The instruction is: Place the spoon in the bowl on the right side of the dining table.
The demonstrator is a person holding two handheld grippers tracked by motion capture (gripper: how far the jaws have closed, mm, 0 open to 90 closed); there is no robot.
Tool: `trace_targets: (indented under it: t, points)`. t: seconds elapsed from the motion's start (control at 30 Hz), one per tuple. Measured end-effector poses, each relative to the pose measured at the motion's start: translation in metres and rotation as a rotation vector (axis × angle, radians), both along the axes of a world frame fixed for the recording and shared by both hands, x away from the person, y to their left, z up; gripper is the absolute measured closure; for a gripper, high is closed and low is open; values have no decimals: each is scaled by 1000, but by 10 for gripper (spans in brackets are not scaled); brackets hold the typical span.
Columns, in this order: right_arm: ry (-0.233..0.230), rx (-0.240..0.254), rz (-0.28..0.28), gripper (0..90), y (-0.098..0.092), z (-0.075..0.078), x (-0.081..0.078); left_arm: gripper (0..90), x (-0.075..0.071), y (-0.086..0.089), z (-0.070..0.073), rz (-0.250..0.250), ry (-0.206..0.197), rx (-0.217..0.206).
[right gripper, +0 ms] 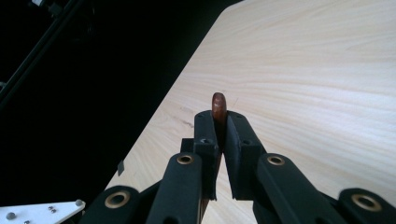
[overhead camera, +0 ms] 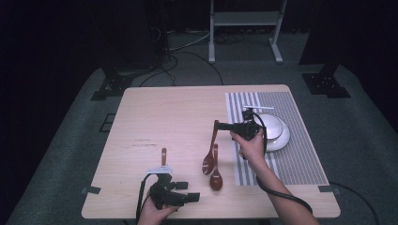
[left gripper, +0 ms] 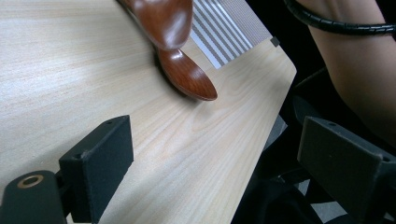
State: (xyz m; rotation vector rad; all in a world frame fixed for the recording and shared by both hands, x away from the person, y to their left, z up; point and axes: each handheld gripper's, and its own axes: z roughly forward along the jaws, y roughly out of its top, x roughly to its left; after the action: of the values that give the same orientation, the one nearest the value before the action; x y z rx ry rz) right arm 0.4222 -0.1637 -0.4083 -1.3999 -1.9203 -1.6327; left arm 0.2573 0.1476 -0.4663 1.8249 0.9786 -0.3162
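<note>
A person's right claw (overhead camera: pixel 217 125) pinches the handle end of a brown wooden spoon (overhead camera: pixel 210 152) above the middle of the pale tabletop (overhead camera: pixel 169 112); the right gripper view shows the rounded handle tip (right gripper: pixel 218 103) squeezed between the two black jaws. The spoon slants down from the grip, its bowl low beside a second spoon (overhead camera: pixel 216 174) that lies flat just to its right. In the left gripper view the two bowls overlap, the held one (left gripper: pixel 163 18) above the lying one (left gripper: pixel 187 74); whether they touch cannot be told. A third spoon (overhead camera: pixel 164 156) lies apart, near the left claw (overhead camera: pixel 162 176), whose jaws stand spread and empty close to the tabletop's near edge. To the right, a white bowl on a plate (overhead camera: pixel 274 129) sits on a striped placemat (overhead camera: pixel 281 154), behind the right hand (overhead camera: pixel 248 143). The step in hand looks like a pick-up, the spoon gripped but its bowl not yet clearly free. The next move would likely call for a clean lift and a carry toward the placemat, keeping the thin handle from swivelling in the pinch.
</note>
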Motion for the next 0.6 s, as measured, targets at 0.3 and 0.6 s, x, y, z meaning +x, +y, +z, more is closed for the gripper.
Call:
trace_targets:
  t: [0.3,0.6]
  points:
    - [-12,-6,-57,834,-24,11,4,93,0,0,0,3,-3,8]
    - [-21,-11,-127,834,-48,20,6,93,0,0,-1,6,-5,6]
